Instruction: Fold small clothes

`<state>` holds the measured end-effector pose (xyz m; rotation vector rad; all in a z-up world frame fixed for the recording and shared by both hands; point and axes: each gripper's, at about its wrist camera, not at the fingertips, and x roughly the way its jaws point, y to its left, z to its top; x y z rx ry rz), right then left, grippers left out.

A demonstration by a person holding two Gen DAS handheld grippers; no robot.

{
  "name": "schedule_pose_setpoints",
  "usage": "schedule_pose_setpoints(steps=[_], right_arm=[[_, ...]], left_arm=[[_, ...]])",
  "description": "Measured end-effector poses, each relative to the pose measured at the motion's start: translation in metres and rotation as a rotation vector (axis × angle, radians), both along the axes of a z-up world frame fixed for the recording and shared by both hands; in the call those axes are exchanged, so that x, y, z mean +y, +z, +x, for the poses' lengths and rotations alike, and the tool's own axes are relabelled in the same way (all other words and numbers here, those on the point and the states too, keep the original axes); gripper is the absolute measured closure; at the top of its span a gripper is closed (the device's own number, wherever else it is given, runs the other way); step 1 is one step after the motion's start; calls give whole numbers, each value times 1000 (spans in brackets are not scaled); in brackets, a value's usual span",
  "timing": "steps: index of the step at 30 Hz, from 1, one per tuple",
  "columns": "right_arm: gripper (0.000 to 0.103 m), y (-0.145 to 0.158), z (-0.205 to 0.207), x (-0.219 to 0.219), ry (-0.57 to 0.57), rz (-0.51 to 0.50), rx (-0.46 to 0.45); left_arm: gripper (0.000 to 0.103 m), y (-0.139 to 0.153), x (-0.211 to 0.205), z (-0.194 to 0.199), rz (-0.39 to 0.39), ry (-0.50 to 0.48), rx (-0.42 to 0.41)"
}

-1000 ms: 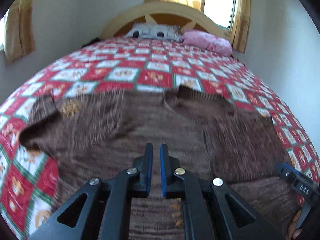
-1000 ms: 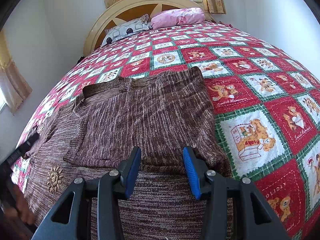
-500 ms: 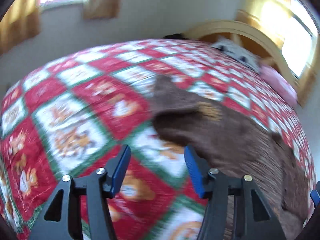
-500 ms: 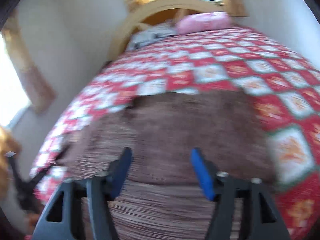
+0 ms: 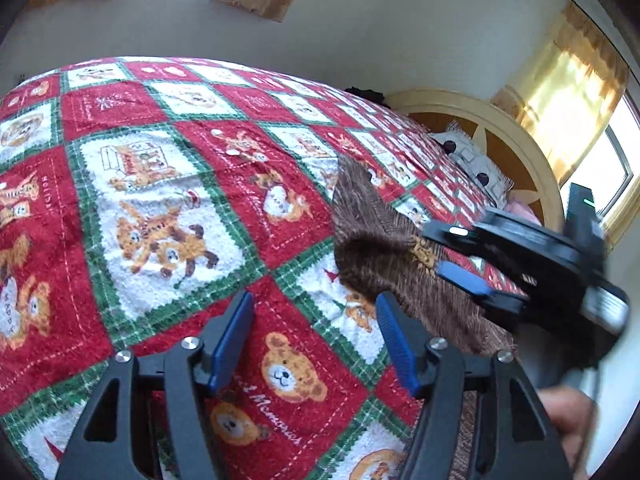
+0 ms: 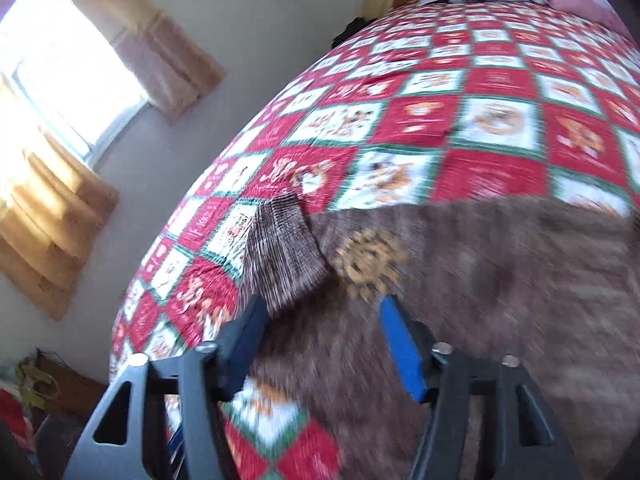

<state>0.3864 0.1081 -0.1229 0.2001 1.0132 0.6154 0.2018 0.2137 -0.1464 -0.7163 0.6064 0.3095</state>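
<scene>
Both wrist views, brown knit sweater lying on a red, white and green patchwork bedspread, one sleeve sticking out toward the window side of the bed, its ribbed cuff pointing away. A gold sun-shaped patch marks the chest just beside the sleeve's root.

Left gripper: jaws parted and opening, nothing between them — only bedspread shows in the gap, and the sleeve edge lies just beside the right-hand pad. Right gripper: jaws apart but closing, hanging above the armpit region where sleeve meets body; the pads do not appear to press any cloth yet, though blur makes contact hard to judge. In the left wrist view the right gripper also appears as a blurred dark mass over the sweater, with part of a hand at the lower right.

Risks, as judged from this arrangement:
- The right jaws may close on a thick bunch at the armpit, or on the bedspread beneath, dragging the whole garment instead of folding the sleeve.
- The left gripper, off the fabric, may pinch bedspread rather than sleeve.
- The two tools stand near each other over the same sleeve — a collision is possible.
- The loose knit could snag or stretch on the ridged pads.
</scene>
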Motion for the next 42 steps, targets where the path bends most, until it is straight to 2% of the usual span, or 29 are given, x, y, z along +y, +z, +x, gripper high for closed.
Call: schedule_pose_setpoints(steps=[3, 5, 7, 8, 12, 14, 18, 24, 26, 29, 31, 36, 39, 42], right_arm=[[50, -18, 12, 18, 22, -39, 18], [50, -17, 9, 26, 47, -67, -40], [76, -19, 7, 39, 94, -116, -56], [95, -20, 7, 41, 103, -132, -51], [96, -14, 5, 33, 88, -120, -61], [96, 1, 0, 16, 55, -95, -92], [96, 37, -20, -30, -5, -60, -154], [96, 62, -62, -122, -122, -83, -200], [96, 60, -77, -151, -156, -107, -194], [96, 40, -95, -189, -214, -151, -156], [96, 24, -105, -212, -251, -139, -114], [96, -7, -120, -230, -259, -101, -32], [89, -8, -121, -234, -261, -96, 26], [88, 12, -118, -245, -288, -45, -24]], left_arm=[[37, 1, -2, -1, 10, 2, 3], [37, 2, -1, -1, 4, 3, -2], [36, 1, 0, -2, -6, 6, -9], [36, 2, 0, -2, -8, 6, -11], [36, 2, -1, -2, 3, 5, -6], [35, 2, -1, -2, 2, 4, -6], [34, 2, -3, 0, 8, 0, -3], [32, 3, -5, 6, 30, -6, 12], [31, 3, -6, 7, 39, -7, 18], [31, 4, -7, 9, 54, -8, 30], [31, 4, -8, 10, 62, -7, 36], [31, 3, -9, 13, 81, -8, 51], [31, 3, -9, 13, 87, -8, 55], [31, 3, -10, 13, 95, -7, 60]])
